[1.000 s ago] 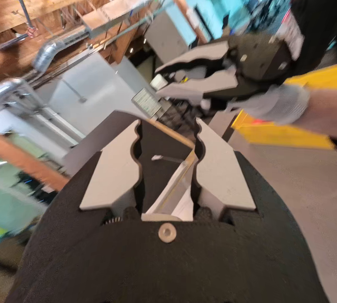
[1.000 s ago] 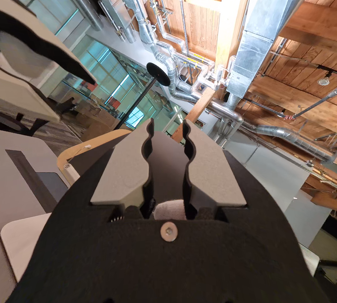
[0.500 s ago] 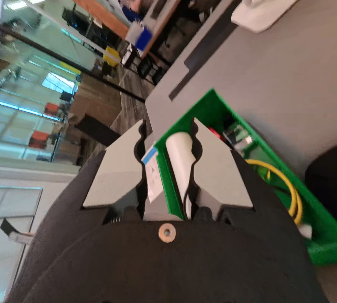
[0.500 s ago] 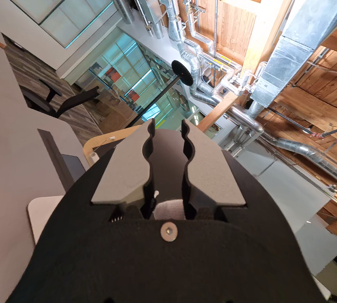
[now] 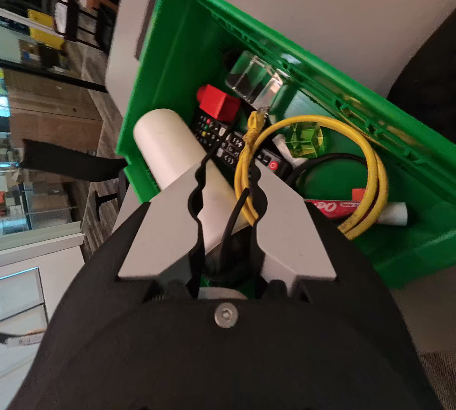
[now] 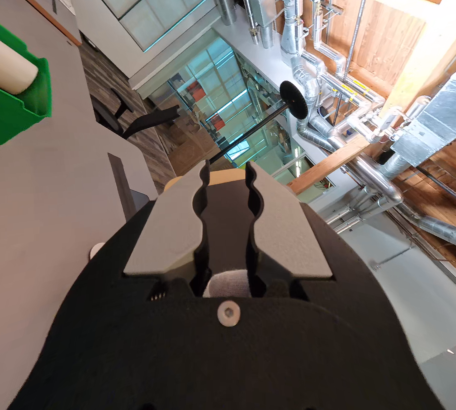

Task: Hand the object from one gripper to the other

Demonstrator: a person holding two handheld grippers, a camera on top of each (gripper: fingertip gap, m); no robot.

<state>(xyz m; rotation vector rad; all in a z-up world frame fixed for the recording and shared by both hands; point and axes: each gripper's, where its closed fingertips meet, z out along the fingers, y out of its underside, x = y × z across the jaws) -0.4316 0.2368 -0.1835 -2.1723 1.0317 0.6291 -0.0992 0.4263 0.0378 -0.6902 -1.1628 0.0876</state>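
Note:
My left gripper (image 5: 228, 171) is open and hangs low over a green bin (image 5: 177, 40). A white cylinder (image 5: 167, 141) lies under its left finger and runs down between the jaws. A black cable end (image 5: 234, 210) and a loop of yellow cable (image 5: 370, 164) also lie between the jaws, and I see no pad pressing on any of them. My right gripper (image 6: 227, 164) is open and empty, and points up toward the ceiling. In the right wrist view the bin's corner (image 6: 24, 112) and the cylinder's end (image 6: 14, 70) show at the far left.
The bin also holds a black remote (image 5: 222, 139), a red block (image 5: 218, 102), a clear block (image 5: 254, 82), a green see-through cube (image 5: 304, 141) and a red marker (image 5: 328, 208). It stands on a grey table (image 5: 320, 3). An office chair (image 6: 138, 119) stands past the table edge. Left tips to right tips: about 45 cm.
The left gripper swung away from the right gripper and down onto the green bin, coming close over the cylinder while its jaws narrowed. The right gripper turned a little and stayed empty.

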